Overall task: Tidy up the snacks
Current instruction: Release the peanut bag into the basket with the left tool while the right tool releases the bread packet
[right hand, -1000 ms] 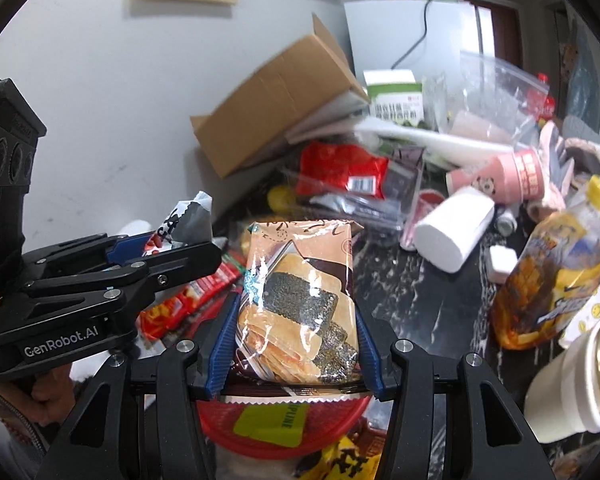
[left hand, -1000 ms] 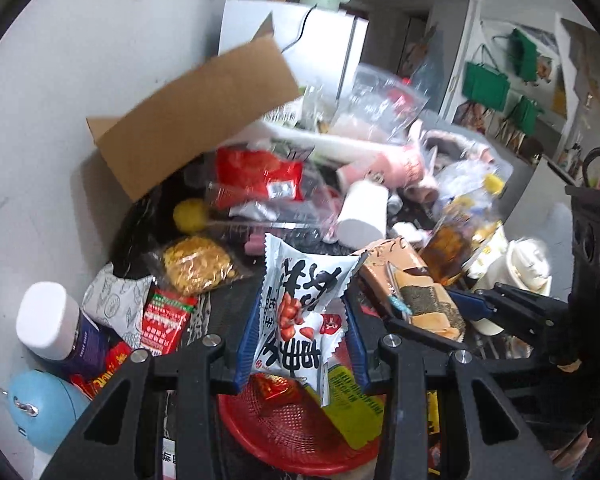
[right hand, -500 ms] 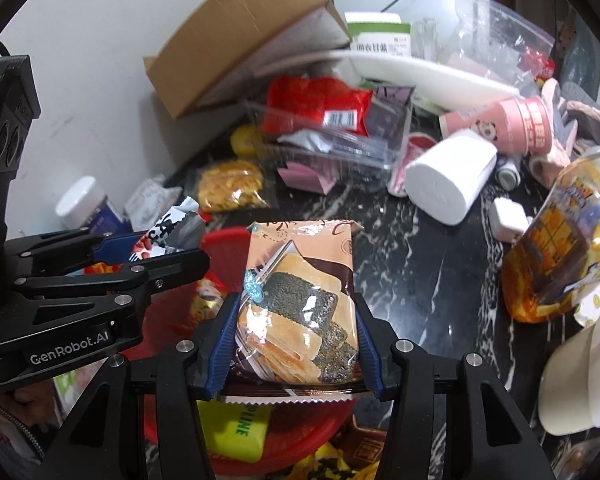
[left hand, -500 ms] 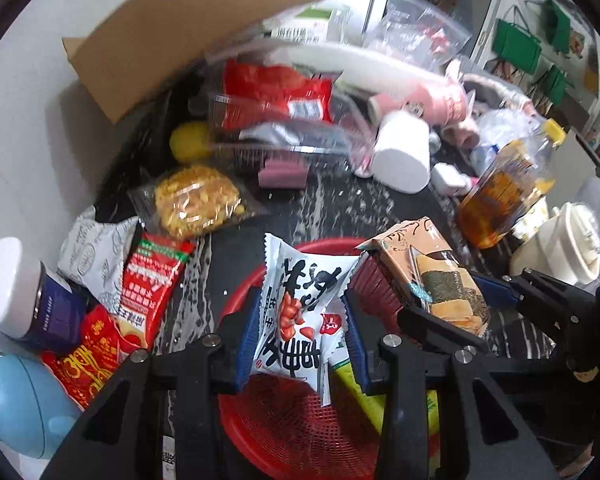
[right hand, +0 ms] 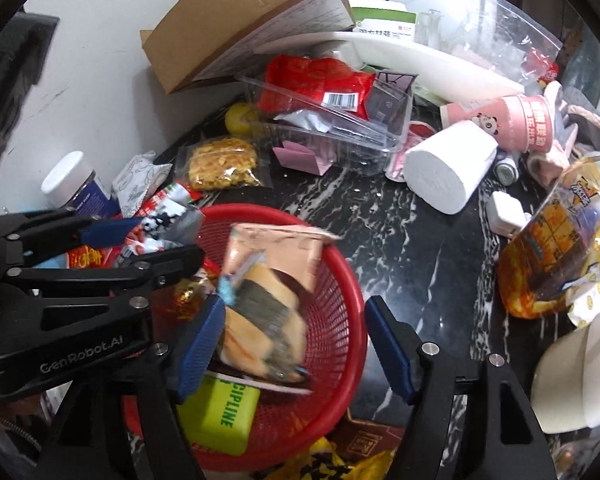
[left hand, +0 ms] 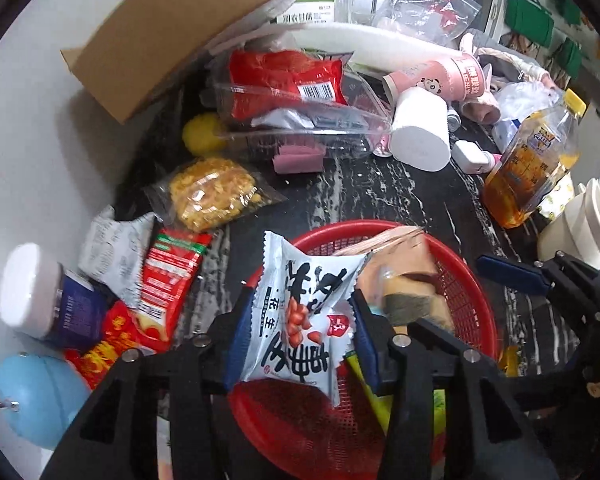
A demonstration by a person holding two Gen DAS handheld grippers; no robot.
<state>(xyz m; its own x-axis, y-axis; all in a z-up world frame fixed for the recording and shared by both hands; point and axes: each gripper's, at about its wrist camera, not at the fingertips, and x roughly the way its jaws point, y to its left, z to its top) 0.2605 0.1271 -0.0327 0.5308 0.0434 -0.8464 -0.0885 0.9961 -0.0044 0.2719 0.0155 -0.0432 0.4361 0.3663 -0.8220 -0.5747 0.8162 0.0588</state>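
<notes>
My left gripper (left hand: 298, 336) is shut on a white peanut snack packet (left hand: 304, 316) and holds it above the red mesh basket (left hand: 468, 280). My right gripper (right hand: 296, 344) is open over the same basket (right hand: 340, 320). A seaweed cracker packet (right hand: 268, 304), blurred, is dropping out of it into the basket, and shows beside the peanut packet in the left wrist view (left hand: 404, 280). A green packet (right hand: 220, 412) lies in the basket. The left gripper with its packet shows at the left of the right wrist view (right hand: 140, 236).
On the black marble counter (right hand: 412, 248): a yellow snack bag (left hand: 212, 196), red packets (left hand: 168, 280), a white-lidded jar (left hand: 40, 292), a clear tray with a red bag (left hand: 288, 80), a cardboard box (left hand: 180, 20), a paper roll (right hand: 452, 168), a pink cup (right hand: 512, 120) and a yellow-capped bottle (left hand: 532, 172).
My right gripper has opened and let go of the seaweed cracker packet, which is falling into the red basket. Both grippers have moved lower over the basket. My left gripper still holds the peanut packet.
</notes>
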